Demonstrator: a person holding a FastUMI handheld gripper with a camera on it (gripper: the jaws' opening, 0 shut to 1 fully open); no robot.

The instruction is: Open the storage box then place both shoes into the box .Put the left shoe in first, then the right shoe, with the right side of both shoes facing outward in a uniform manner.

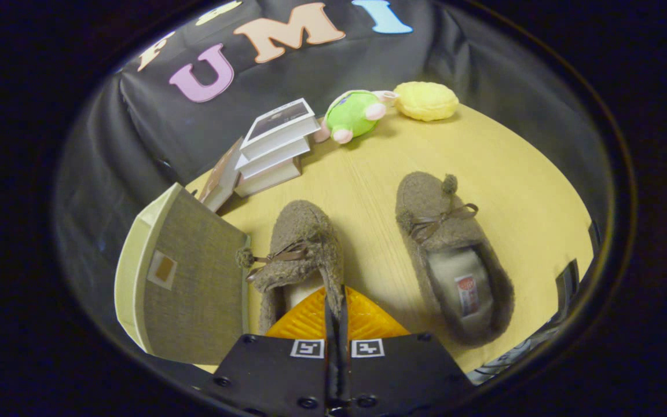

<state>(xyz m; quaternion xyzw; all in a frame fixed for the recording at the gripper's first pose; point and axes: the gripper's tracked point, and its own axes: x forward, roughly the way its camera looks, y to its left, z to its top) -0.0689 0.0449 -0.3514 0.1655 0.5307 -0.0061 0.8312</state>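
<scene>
Storage box (pixel 189 278) sits off to the left on the wooden surface (pixel 519 191), lid looks down. Right beside it is the left shoe (pixel 299 249), and the claw (pixel 336 313) is pinched together on its side wall. Right shoe (pixel 452 255) lies further right, well apart from the fingers.

A pale yellow wooden counter (pixel 484 168) is seen carrying two fuzzy brown slippers (pixel 452 255), a grey fabric storage box (pixel 194 284) beside the nearer one, stacked books (pixel 272 147), a green plush toy (pixel 354 114) and a yellow cushion (pixel 426 100).
</scene>
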